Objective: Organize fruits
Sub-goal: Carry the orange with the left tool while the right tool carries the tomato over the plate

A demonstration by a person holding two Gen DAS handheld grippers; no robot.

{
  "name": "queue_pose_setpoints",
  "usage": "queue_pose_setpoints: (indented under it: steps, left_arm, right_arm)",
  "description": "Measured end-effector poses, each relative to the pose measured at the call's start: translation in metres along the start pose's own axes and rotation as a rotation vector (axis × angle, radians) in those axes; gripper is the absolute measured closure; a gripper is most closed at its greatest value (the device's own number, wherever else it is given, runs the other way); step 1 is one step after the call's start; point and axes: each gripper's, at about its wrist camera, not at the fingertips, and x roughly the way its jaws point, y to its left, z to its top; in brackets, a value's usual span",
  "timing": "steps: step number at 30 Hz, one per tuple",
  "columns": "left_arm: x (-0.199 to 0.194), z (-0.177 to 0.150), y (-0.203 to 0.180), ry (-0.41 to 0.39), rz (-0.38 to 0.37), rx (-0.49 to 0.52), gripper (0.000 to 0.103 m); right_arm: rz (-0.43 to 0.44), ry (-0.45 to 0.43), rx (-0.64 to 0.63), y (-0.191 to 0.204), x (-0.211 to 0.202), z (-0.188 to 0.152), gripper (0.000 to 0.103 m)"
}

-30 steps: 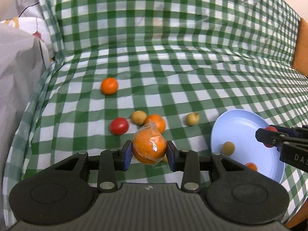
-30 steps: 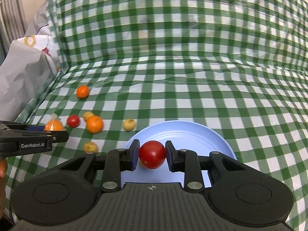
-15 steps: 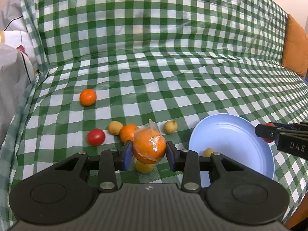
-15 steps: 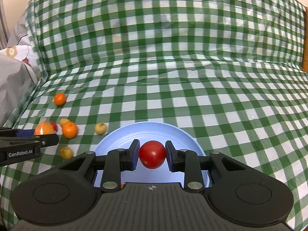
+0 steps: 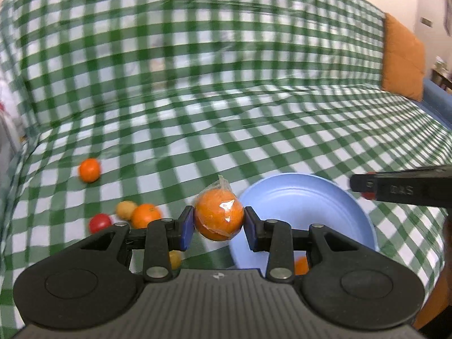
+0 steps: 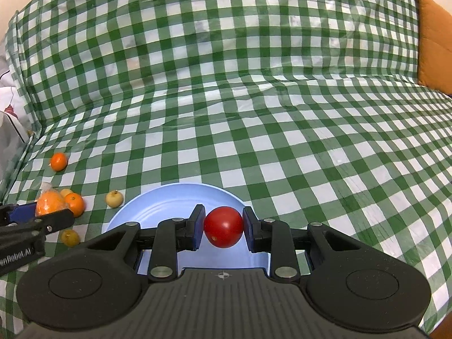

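Observation:
My left gripper is shut on an orange wrapped in clear plastic, held just left of the light blue plate. My right gripper is shut on a red tomato above the same plate. In the left wrist view the right gripper reaches in from the right over the plate's far rim. In the right wrist view the left gripper with the wrapped orange shows at the left edge. An orange fruit lies on the plate, half hidden by my left gripper's finger.
Loose fruit lies on the green checked cloth left of the plate: a lone orange, a red tomato, an orange, a yellow fruit, another yellow one and a small one. An orange cushion sits far right.
Both grippers have moved to the right with their fruit still held. The plate now sits closer to the left gripper, and the loose fruit has slid toward the left of both views.

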Motion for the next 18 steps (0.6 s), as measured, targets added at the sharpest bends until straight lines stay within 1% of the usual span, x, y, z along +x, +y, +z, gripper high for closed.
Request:
queue_pose_setpoints:
  steps: [4,7,11,18]
  left_arm:
    - [0.001,-0.003,-0.021,-0.021,-0.04,0.06,0.062]
    - [0.003,-0.006,-0.036,-0.034,-0.053,0.11,0.062]
    - [0.008,-0.009,-0.048,-0.029,-0.066,0.145,0.062]
    - [0.015,-0.012,-0.062,-0.022,-0.083,0.175,0.062]
  right_arm:
    - [-0.013,-0.001,0.012,-0.001,-0.001,-0.001,0.073]
    - [-0.019,0.0,0.012,-0.001,-0.002,-0.002,0.073]
    - [-0.029,0.011,0.014,0.001,0.0,-0.004,0.073]
    - [-0.037,0.016,0.018,0.0,0.003,-0.004,0.073]
